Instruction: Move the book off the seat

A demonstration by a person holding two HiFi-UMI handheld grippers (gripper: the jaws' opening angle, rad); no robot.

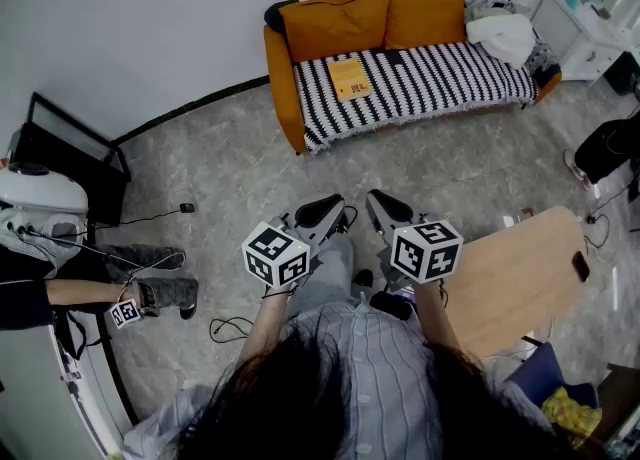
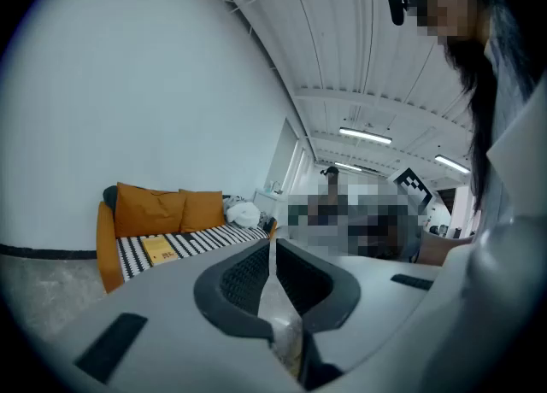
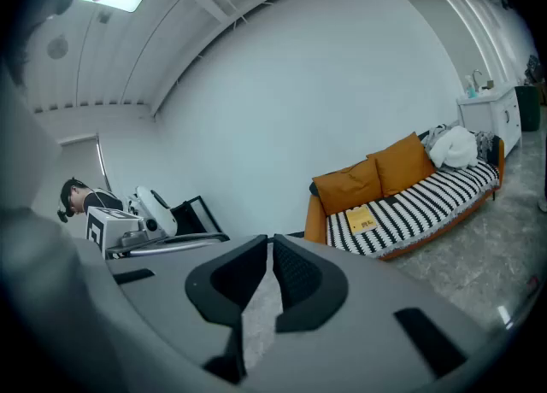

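A yellow book point(image 1: 349, 78) lies flat on the striped seat of an orange sofa point(image 1: 282, 88) against the far wall. It shows small in the left gripper view as the book point(image 2: 159, 250) and in the right gripper view as the book point(image 3: 361, 220). My left gripper point(image 1: 334, 204) and right gripper point(image 1: 375, 199) hang side by side close to my body, well short of the sofa. Both are shut with nothing between their jaws. They also show as left gripper point(image 2: 271, 246) and right gripper point(image 3: 267, 242).
Two orange cushions point(image 1: 378, 16) lean on the sofa back and white cloth point(image 1: 503, 36) is heaped at its right end. A wooden table point(image 1: 515, 283) stands at my right. A seated person point(image 1: 60, 293) and a black frame point(image 1: 70, 153) are at the left. Cables point(image 1: 228, 328) trail on the grey floor.
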